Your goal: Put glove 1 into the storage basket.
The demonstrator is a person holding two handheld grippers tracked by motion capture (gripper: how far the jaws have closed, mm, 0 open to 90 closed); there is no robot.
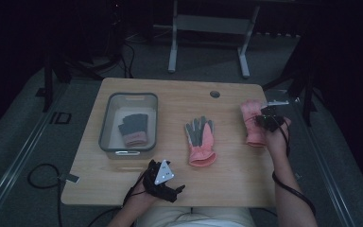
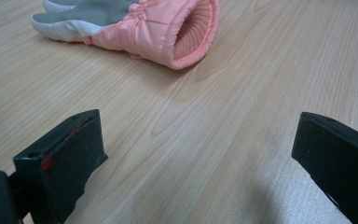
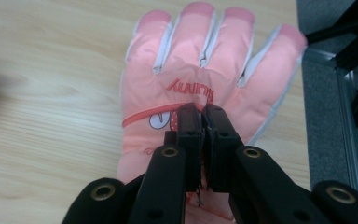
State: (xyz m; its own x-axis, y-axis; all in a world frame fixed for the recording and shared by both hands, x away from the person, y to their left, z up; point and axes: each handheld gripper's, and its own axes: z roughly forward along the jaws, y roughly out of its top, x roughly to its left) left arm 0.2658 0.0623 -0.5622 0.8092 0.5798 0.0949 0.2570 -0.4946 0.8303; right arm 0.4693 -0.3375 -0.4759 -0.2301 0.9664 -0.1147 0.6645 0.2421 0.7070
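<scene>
At the left, our left gripper [image 1: 178, 189] rests with jaws spread wide and empty on the near table [image 1: 227, 184] edge, the grey bin [image 1: 108, 124] beyond it already holding a glove. At the right, our right gripper [image 3: 204, 122] is pressed together, pinching only a thin fold on the back of the pink glove [image 3: 200, 70], so we judge it could slip free on lifting. That glove lies by the table's right edge, and the middle glove [image 1: 200, 141] sits in our path to the bin

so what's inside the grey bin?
One dark grey glove with a pink cuff lies flat on the floor of the grey bin. Anything beneath that glove is covered and cannot be made out.
</scene>
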